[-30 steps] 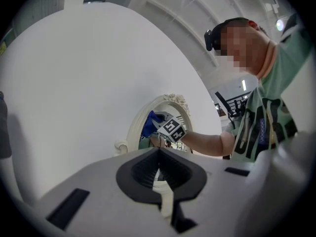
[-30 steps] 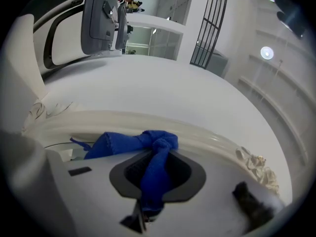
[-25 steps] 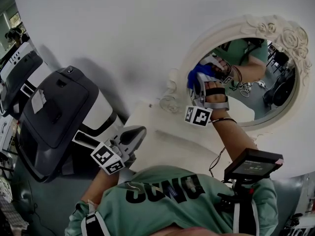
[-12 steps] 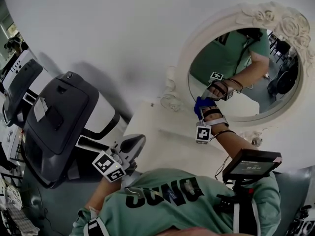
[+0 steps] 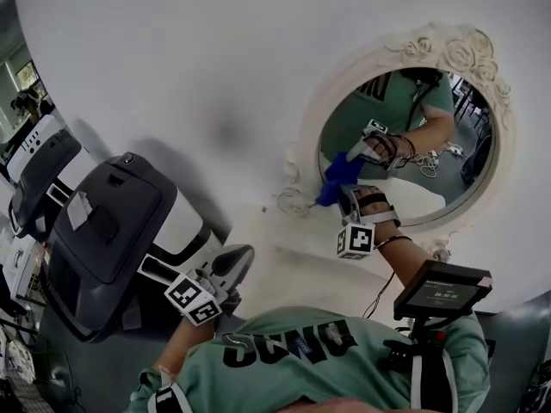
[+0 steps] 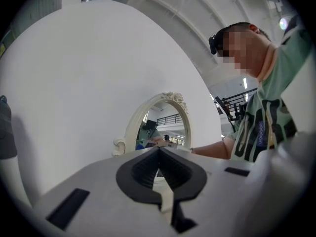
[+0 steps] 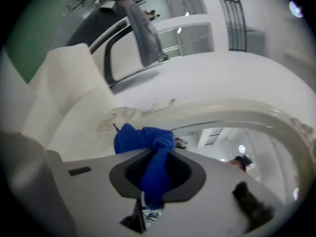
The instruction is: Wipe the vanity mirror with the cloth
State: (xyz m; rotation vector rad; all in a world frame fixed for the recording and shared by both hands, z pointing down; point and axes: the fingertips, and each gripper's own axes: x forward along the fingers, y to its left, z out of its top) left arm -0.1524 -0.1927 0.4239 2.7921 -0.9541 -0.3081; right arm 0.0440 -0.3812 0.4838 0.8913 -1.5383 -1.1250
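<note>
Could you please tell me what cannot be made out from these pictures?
Whether the cloth touches the glass: in the head view the bunched cloth and the right tongs cover the contact spot.
Lower left rim of the vanity mirror: head view, partly hidden behind those tongs.
Readout on the chest screen: head view, too small to read.

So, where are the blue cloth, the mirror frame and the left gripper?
blue cloth (image 7: pixel 143 139): right gripper view, the bunch ahead of the fingers.
mirror frame (image 5: pixel 463 54): head view, the carved roses.
left gripper (image 6: pixel 159 151): left gripper view, where its shut fingers meet.
</note>
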